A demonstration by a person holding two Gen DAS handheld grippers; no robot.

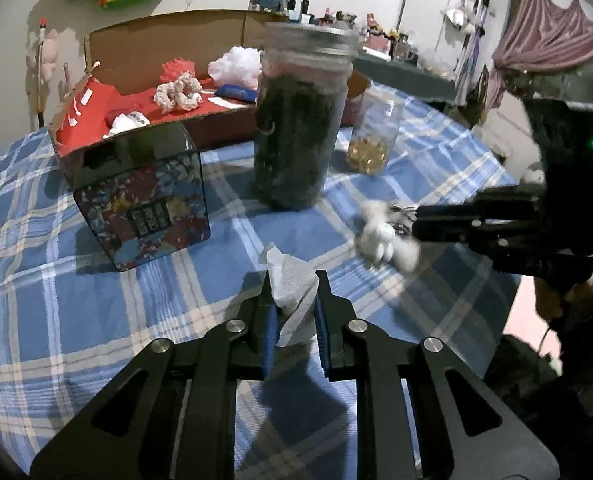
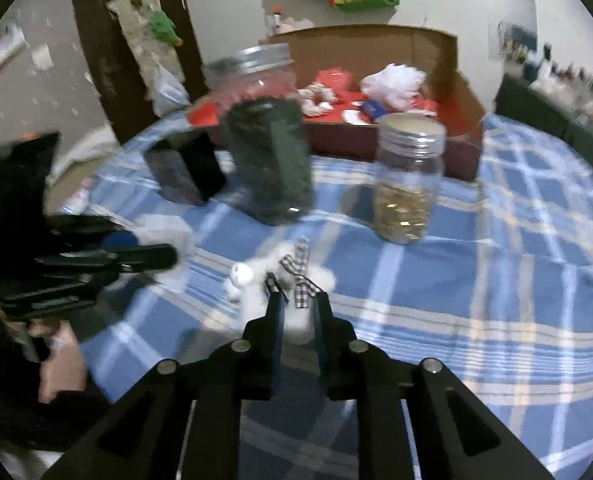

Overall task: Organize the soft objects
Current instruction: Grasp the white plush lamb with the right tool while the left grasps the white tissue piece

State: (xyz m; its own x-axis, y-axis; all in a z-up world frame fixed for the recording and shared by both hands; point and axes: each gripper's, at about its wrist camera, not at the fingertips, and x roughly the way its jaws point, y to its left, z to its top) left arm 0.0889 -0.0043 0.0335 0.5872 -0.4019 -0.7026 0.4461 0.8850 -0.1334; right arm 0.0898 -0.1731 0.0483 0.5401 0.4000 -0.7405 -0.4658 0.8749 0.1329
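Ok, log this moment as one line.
left claw: shut on tissue | right claw: shut on white plush toy | box: open

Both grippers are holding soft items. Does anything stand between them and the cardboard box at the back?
Yes. The dark jar stands on the table between the left gripper with its tissue and the box. It and the gold-filled jar flank the right gripper's path.

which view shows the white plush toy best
The right wrist view: the plush toy sits close between the right gripper fingers, with its checked ribbon visible, though blurred. The left wrist view shows it only from the side as a smeared white shape at that gripper's tip.
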